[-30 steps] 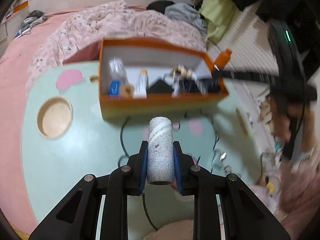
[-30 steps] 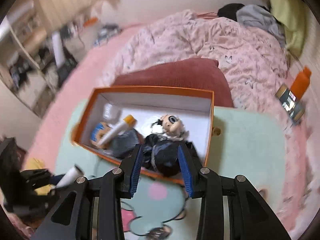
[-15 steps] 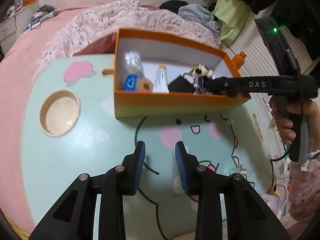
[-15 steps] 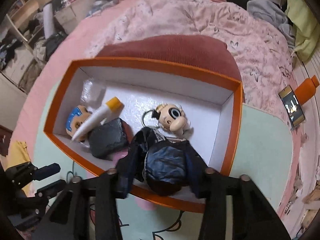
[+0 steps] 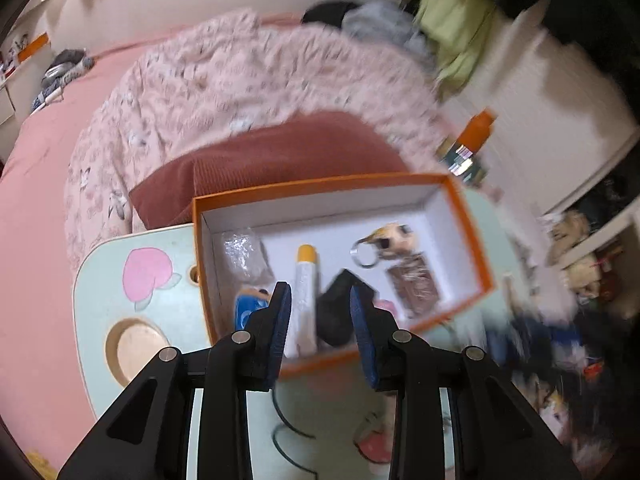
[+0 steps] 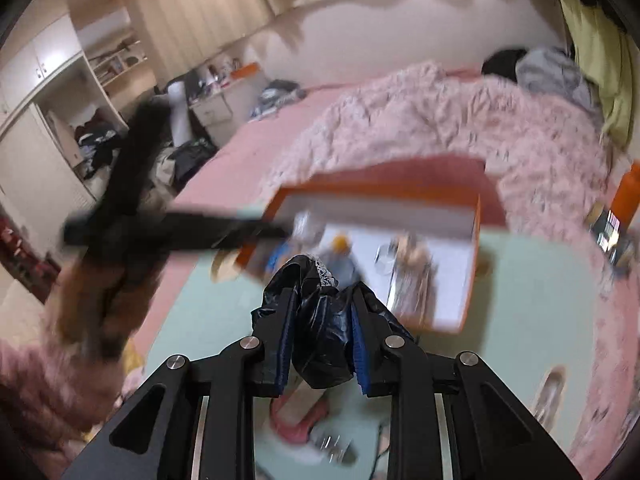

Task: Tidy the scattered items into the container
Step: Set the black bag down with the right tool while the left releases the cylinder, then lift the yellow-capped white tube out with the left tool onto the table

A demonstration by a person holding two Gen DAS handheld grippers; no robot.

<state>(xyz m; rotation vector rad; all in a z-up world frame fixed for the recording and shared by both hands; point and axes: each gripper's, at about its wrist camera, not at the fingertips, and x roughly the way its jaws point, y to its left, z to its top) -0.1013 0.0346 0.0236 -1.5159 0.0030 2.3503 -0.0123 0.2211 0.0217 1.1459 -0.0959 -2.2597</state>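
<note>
The orange box (image 5: 468, 232) with a white inside stands on the mint table (image 5: 104, 280). In it lie a yellow-capped tube (image 5: 306, 280), a clear wrapper (image 5: 240, 252), a blue item (image 5: 246, 308), a black pouch (image 5: 336, 308) and a doll keychain (image 5: 390, 240). My left gripper (image 5: 320, 300) hovers over the box's near wall, open, with nothing between its fingers. In the right wrist view my right gripper (image 6: 322, 320) is closing its jaws on a shiny black bundle (image 6: 320, 344), which fills the gap; it hangs over the table in front of the box (image 6: 472, 280).
A dark red cushion (image 5: 280, 152) and a pink blanket (image 5: 240, 72) lie behind the box. An orange bottle (image 5: 478, 132) stands at the right. The table has a round wooden recess (image 5: 132, 344). A hand with the left tool's blurred frame (image 6: 176, 232) crosses the right wrist view.
The grey speckled roll left my left gripper's jaws, which opened and moved forward over the box. My right gripper drew back from the box with the black bundle squeezed tighter.
</note>
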